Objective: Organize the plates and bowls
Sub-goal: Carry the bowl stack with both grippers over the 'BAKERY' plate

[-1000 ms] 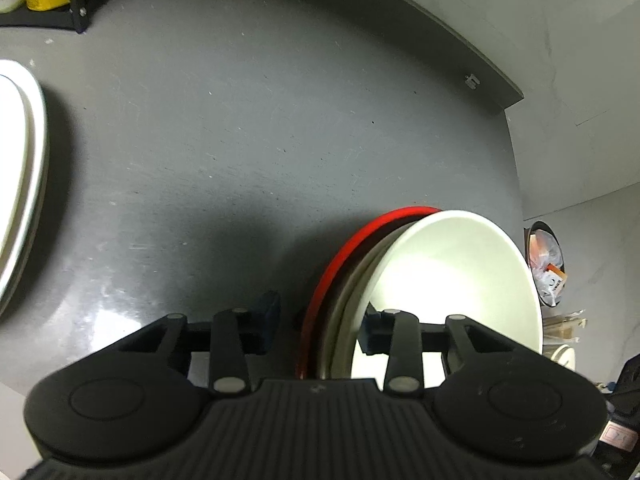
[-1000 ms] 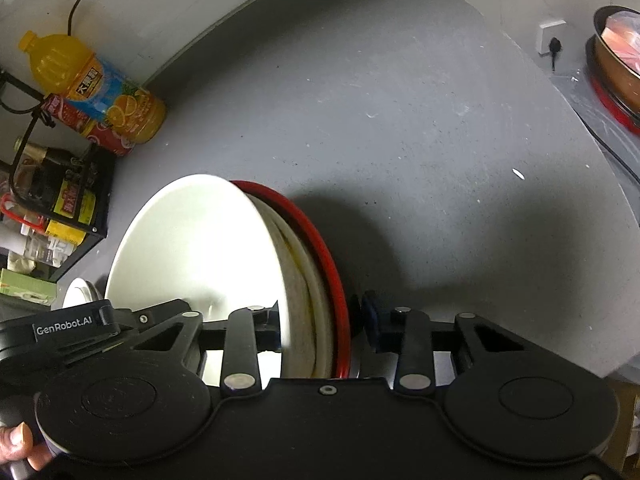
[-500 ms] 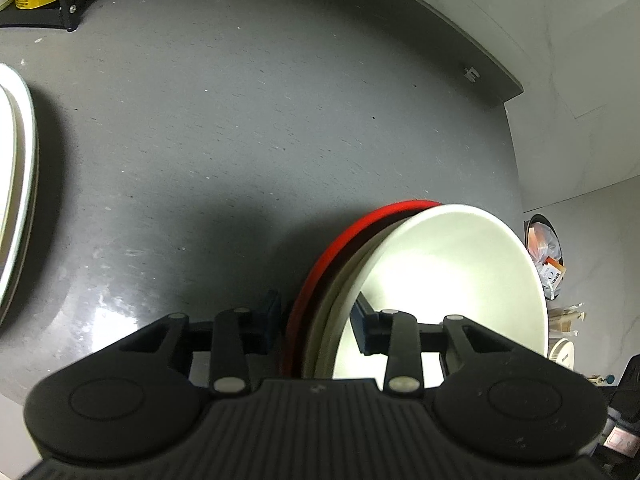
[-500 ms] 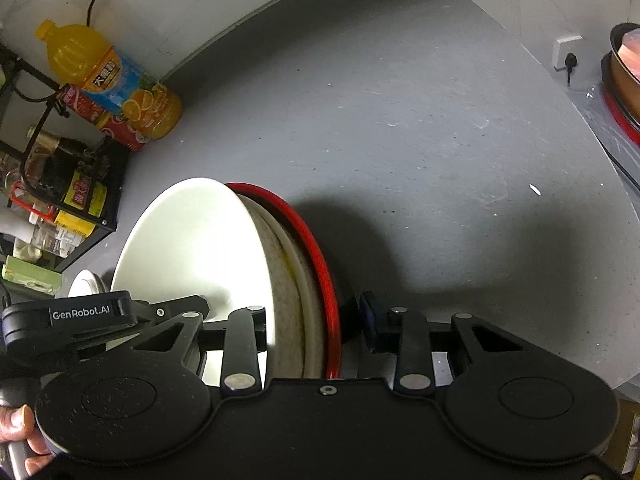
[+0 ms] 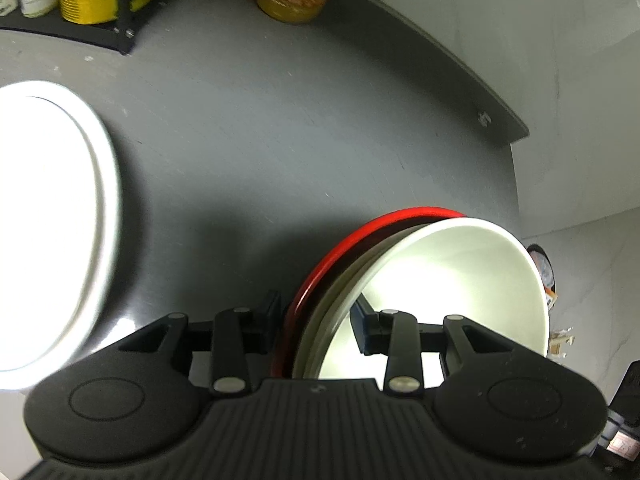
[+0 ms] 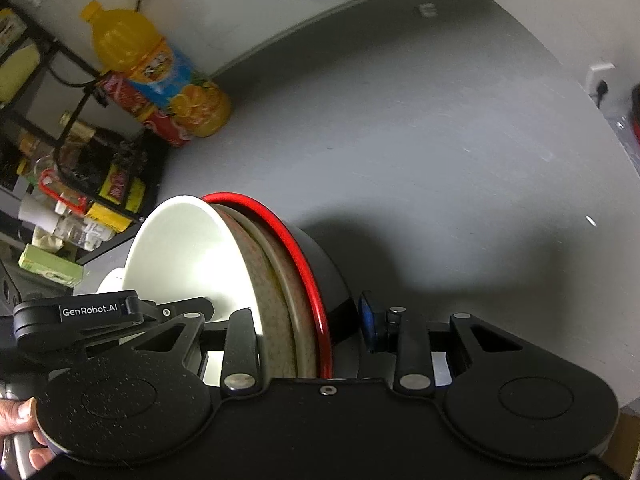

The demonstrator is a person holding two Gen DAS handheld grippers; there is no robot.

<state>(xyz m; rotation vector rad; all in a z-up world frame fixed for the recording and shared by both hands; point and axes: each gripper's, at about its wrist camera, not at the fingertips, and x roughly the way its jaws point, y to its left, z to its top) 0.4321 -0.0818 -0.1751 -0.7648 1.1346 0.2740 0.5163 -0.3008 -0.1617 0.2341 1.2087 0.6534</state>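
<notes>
Both the left gripper and right gripper clench opposite rims of a nested stack of bowls, white ceramic inside red-rimmed black. It looks heavy, glazed-slick and breakable, so the rims between the jaws seem the surest hold.

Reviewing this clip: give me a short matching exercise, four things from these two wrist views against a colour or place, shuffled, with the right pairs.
Things:
1. innermost bowl of the held stack
2. outermost bowl's rim
3. juice bottle
4. plates lying on the counter

Colour or place:
A. red
B. at the left edge of the left wrist view
C. white inside
D. by the wall, beside the wire rack

Pairs: 1-C, 2-A, 3-D, 4-B
</notes>
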